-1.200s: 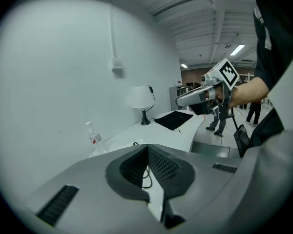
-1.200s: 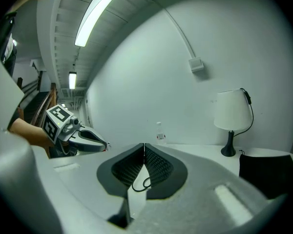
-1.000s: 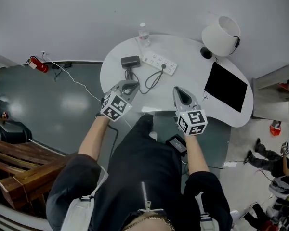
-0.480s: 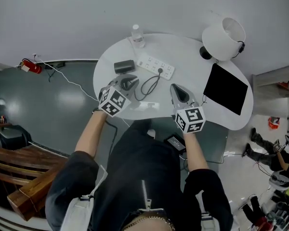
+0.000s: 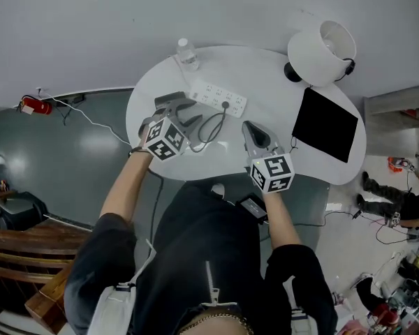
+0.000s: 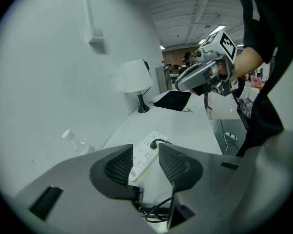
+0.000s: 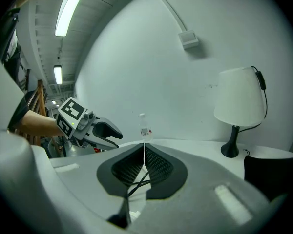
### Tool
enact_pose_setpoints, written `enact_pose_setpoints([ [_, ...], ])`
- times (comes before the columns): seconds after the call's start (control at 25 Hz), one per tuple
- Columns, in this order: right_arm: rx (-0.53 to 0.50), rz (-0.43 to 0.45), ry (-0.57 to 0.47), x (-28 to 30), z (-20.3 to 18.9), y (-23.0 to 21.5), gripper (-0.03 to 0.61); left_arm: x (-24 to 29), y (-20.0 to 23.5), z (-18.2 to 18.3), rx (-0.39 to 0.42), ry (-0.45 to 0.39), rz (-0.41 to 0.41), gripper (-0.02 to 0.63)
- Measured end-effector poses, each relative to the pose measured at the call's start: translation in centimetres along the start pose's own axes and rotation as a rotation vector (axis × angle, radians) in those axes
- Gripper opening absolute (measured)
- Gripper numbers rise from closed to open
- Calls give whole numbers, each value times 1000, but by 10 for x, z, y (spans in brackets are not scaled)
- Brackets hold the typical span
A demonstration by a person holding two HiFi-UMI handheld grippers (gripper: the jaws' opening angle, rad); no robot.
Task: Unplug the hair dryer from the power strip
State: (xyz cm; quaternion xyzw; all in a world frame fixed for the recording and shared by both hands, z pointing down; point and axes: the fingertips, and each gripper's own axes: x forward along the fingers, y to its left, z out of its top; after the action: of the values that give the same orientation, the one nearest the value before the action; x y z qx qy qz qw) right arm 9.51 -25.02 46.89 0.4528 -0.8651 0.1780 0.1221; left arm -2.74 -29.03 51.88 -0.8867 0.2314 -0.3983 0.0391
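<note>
The white power strip (image 5: 220,98) lies on the white table (image 5: 279,89), with a black plug (image 5: 225,105) in it. From the plug a black cord (image 5: 213,124) loops to the dark hair dryer (image 5: 169,98). My left gripper (image 5: 185,114) hangs over the dryer and hides part of it. Its jaws have just been opening and stand open with nothing between them; through the gap I see the power strip (image 6: 145,155) and plug (image 6: 154,143). My right gripper (image 5: 250,130) is shut and empty to the right of the cord (image 7: 136,182), apart from it.
A clear water bottle (image 5: 187,53) stands at the table's far edge. At the right are a white lamp (image 5: 321,47) and a black pouch (image 5: 326,124). A red extinguisher (image 5: 36,105) and cables lie on the floor to the left.
Both grippers have moved farther over the table. The left one has come over the hair dryer and its jaws have opened. The right one stays shut.
</note>
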Motion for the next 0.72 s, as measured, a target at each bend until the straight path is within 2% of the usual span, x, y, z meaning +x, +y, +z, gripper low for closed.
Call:
enact_pose_setpoints([
  [0.52, 49, -40, 34, 23, -15, -13, 5, 55, 10, -19, 152, 118, -144, 175],
  [0.72, 72, -57, 42, 28, -18, -18, 5, 73, 14, -24, 166, 144, -180, 175],
])
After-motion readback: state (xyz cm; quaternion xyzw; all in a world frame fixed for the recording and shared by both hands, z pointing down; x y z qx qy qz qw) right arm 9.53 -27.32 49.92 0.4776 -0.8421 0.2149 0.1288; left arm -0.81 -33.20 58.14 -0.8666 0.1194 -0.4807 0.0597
